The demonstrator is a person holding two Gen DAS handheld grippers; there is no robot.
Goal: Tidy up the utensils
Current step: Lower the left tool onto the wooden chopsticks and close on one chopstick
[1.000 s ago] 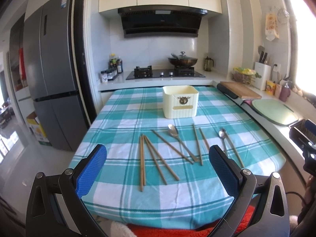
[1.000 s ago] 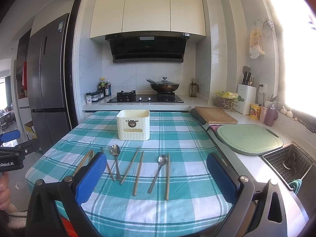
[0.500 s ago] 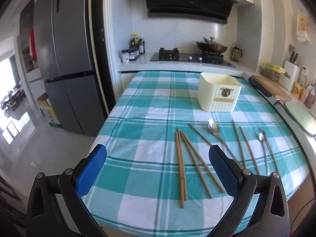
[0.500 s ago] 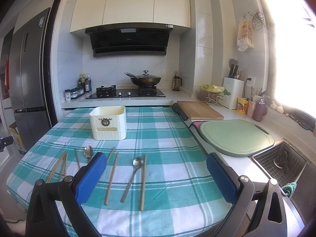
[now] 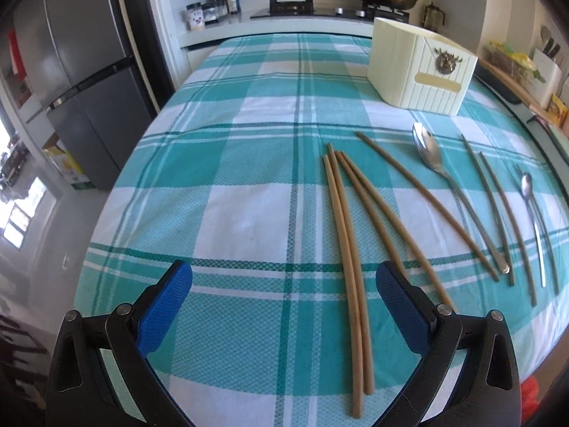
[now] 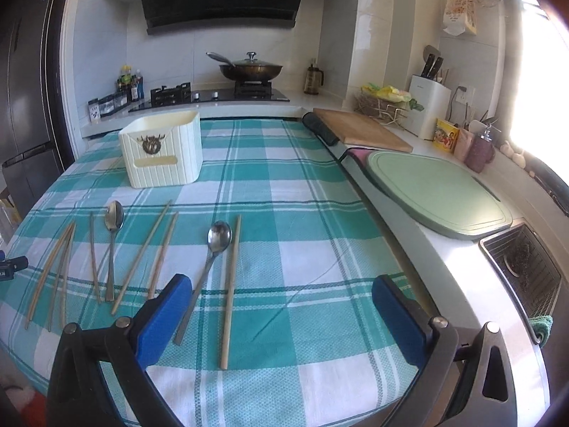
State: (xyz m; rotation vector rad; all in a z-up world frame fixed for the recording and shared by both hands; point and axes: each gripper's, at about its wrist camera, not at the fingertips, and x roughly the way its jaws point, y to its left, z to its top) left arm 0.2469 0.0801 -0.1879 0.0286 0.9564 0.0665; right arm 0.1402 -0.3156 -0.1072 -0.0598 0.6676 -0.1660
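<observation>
1. The left tool (image 5: 284, 302) hangs over the checked surface (image 5: 227, 178), its blue pads spread apart and holding nothing.
2. The right tool (image 6: 281, 306) is likewise wide apart, empty.
3. Chopsticks (image 5: 346, 249) and two spoons (image 6: 113, 220) lie loose in a row on the surface.
4. The cream utensil box (image 6: 161, 151) stands behind them.

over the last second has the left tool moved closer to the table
Yes. The left tool has come down and forward: against the fixed cream holder, the chopsticks now loom larger.
</observation>
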